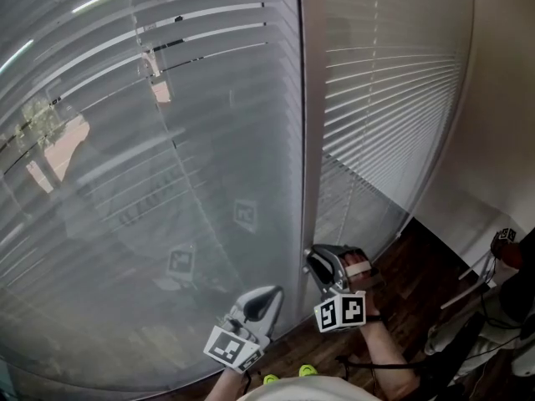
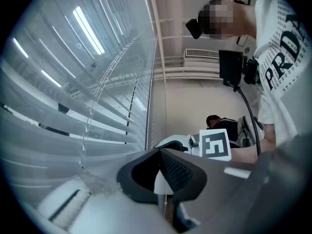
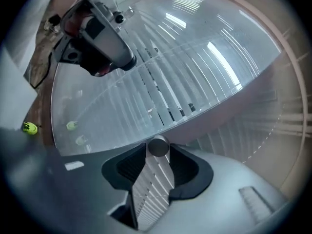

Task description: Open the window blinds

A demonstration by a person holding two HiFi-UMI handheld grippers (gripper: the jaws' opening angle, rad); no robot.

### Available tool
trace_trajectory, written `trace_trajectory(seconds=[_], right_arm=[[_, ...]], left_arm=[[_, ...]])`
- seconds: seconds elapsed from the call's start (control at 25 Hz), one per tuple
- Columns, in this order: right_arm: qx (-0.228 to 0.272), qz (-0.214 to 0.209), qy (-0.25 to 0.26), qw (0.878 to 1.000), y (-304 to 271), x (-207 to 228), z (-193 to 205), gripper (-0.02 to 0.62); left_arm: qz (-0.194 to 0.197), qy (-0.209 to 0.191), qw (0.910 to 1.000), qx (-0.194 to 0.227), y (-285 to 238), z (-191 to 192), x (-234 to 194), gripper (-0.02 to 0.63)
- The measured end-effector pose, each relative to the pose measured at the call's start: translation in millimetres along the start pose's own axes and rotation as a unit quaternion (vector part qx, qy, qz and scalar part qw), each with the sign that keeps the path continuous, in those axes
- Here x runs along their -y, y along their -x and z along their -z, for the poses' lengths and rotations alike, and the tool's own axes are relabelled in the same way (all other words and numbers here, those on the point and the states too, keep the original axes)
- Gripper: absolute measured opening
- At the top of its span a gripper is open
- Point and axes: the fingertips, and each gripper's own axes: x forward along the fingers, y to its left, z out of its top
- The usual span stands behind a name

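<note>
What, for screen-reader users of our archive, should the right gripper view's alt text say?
The right claw has its jaws apart with a small round grey knob between their tips, at the window frame beside slatted window blinds behind reflective glass. Dark wooden floor shows at far left.

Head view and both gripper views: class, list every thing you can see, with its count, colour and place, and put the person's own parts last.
blinds: two sets, grey-white, left and right of the post
post: one, grey, upright between the blinds
glass pane: one, clear, in front of the left blinds
knob: one, grey, round, between the right gripper's fingers
floor: one, dark wood, lower right
yellow-green things: two, at the bottom edge; too small to name
other person: one, dark top, background
left gripper: one, grey, black-and-white marker cube, fingers together, near the glass
right gripper: one, grey, at the post, fingers apart around the knob
</note>
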Motion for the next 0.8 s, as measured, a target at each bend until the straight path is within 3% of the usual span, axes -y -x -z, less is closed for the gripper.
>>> trace_trajectory(seconds=[0.32,0.8], right_arm=[[-0.002,0.021,0.042,0.999,-5.9,2.1,-0.9,0.127],[0.009,0.023,-0.026,0.999,-4.8,4.2,-1.3,0.130]], left_arm=[[-0.002,0.001,1.0000,-0.003,-1.9,2.1,-4.9,-0.009],[-0.003,0.004,1.0000,-0.005,-6.8,4.1,-7.3,-0.009]])
